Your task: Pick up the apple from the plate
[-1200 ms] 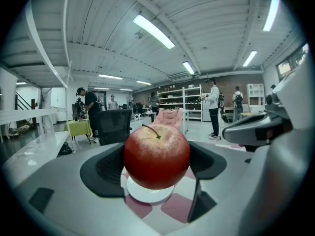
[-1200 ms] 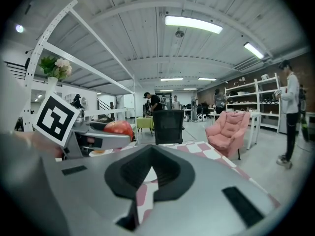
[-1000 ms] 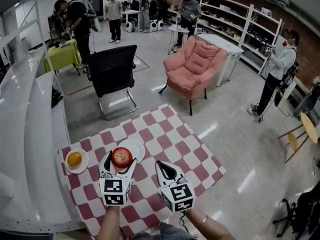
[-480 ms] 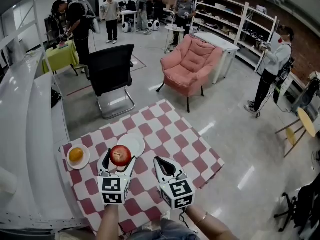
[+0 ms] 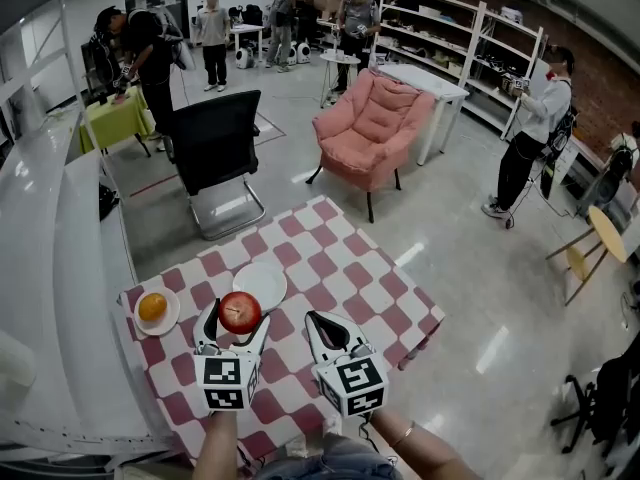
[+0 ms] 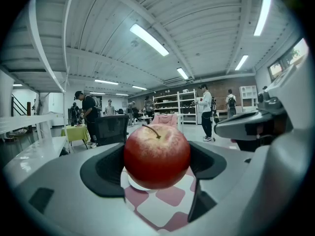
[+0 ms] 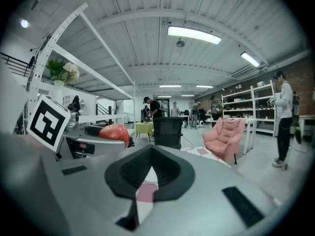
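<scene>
A red apple [image 5: 240,312] sits between the jaws of my left gripper [image 5: 236,319], which is shut on it and holds it above the checkered table. In the left gripper view the apple [image 6: 156,155] fills the gap between the dark pads [image 6: 103,170], stem up. The white plate [image 5: 262,284] lies bare on the cloth just beyond the apple. My right gripper [image 5: 318,321] hovers to the right of the left one, shut with nothing in it. Its own view shows the jaws of the right gripper [image 7: 149,171] meeting, with the apple [image 7: 114,132] off to the left.
An orange [image 5: 152,308] rests on a small plate [image 5: 165,326] at the table's left. The red-and-white checkered cloth [image 5: 345,268] covers the table. A black chair [image 5: 212,148] and a pink armchair [image 5: 372,128] stand beyond it; a white counter [image 5: 60,258] runs along the left. Several people stand farther off.
The left gripper, still holding the apple, has drawn slightly back from the white plate toward me. The right gripper keeps its place beside it.
</scene>
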`<state>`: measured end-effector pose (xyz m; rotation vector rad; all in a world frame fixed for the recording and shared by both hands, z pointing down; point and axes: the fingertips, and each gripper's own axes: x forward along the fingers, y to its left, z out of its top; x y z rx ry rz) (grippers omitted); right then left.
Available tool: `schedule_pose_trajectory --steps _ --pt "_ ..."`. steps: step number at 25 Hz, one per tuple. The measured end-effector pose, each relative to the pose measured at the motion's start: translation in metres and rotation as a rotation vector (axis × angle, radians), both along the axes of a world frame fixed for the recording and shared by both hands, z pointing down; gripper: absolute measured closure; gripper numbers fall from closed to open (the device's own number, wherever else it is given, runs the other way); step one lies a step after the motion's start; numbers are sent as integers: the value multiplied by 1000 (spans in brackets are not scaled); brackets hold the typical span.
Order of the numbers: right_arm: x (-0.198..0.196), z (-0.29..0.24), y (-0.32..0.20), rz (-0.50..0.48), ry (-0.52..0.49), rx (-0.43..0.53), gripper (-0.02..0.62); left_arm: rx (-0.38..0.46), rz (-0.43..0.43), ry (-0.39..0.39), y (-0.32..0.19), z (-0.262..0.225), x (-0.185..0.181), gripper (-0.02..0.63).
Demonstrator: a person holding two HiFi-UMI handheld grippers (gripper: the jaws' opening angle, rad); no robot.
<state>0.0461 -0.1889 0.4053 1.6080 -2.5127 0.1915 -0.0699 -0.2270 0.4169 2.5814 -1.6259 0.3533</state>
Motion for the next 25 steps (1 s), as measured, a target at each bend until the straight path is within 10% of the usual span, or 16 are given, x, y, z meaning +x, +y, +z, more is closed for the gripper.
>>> schedule_pose_trajectory --steps 25 --pt "-9 -6 24 -14 20 34 588 19 8 16 22 -8 -5 199"
